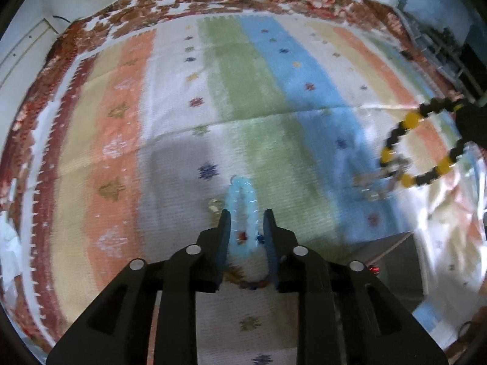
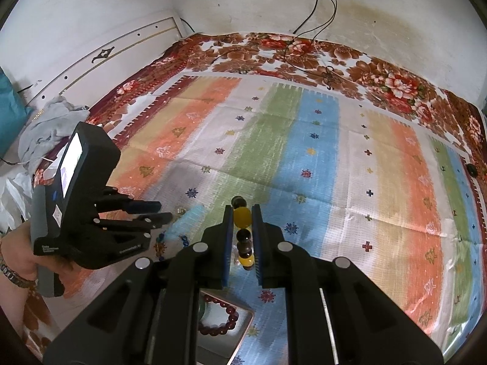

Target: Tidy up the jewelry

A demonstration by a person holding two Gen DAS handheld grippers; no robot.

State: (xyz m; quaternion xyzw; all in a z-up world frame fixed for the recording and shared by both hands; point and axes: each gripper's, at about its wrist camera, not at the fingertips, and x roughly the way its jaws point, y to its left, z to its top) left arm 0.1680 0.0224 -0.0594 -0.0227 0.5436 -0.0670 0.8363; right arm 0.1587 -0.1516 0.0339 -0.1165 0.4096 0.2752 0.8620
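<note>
My left gripper [image 1: 245,213] straddles a light blue bead bracelet [image 1: 242,213] lying on the striped cloth; the jaws stand apart on either side of it. A multicolour bead bracelet [image 1: 252,284] lies under its fingers. My right gripper [image 2: 242,210] is shut on a black-and-yellow bead bracelet [image 2: 242,216] and holds it above the cloth; this bracelet also hangs at the right of the left wrist view [image 1: 420,149]. A shallow box [image 2: 240,331] below the right gripper holds a dark red bead bracelet [image 2: 225,316]. The left gripper shows in the right wrist view [image 2: 164,211].
The striped cloth [image 2: 319,158] lies over a floral bedspread [image 2: 334,57]. Small clear jewellery pieces [image 1: 374,188] lie beneath the hanging bracelet. A grey garment [image 2: 48,124] lies at the left bed edge. Cables [image 2: 304,45] run from a wall socket onto the bed.
</note>
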